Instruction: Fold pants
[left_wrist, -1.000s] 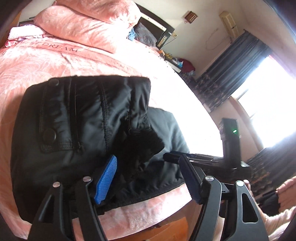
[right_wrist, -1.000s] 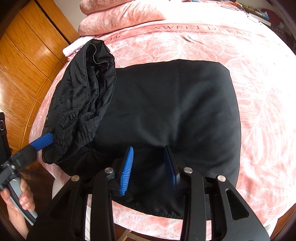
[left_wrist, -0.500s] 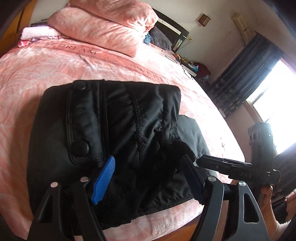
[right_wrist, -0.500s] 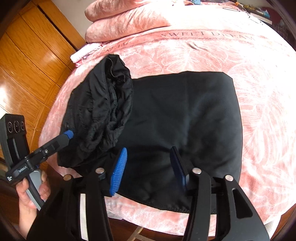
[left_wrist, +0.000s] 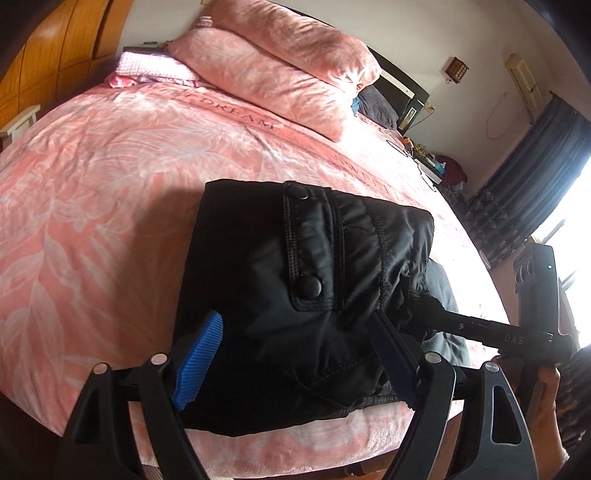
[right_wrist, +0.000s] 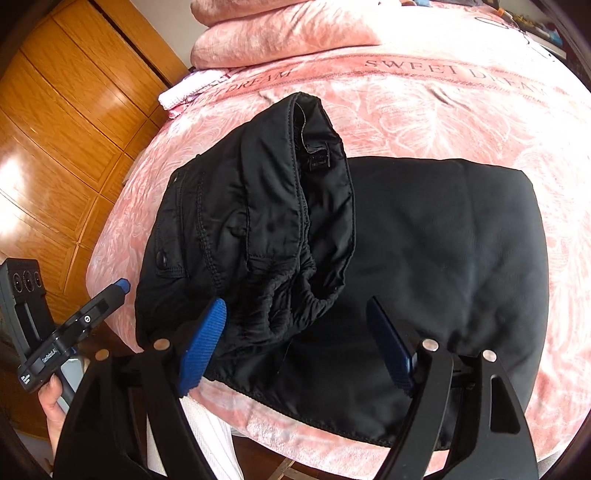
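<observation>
Pants (right_wrist: 424, 258) lie folded; both tongs (left_wrist: 295, 354) (right_wrist: 295, 343) gape wide, empty.

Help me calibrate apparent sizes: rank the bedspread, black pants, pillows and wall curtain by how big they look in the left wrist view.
1. Bedspread
2. Black pants
3. Pillows
4. Curtain

The pants lie nearest the camera, so their lead over the pillows is partly nearness.
</observation>
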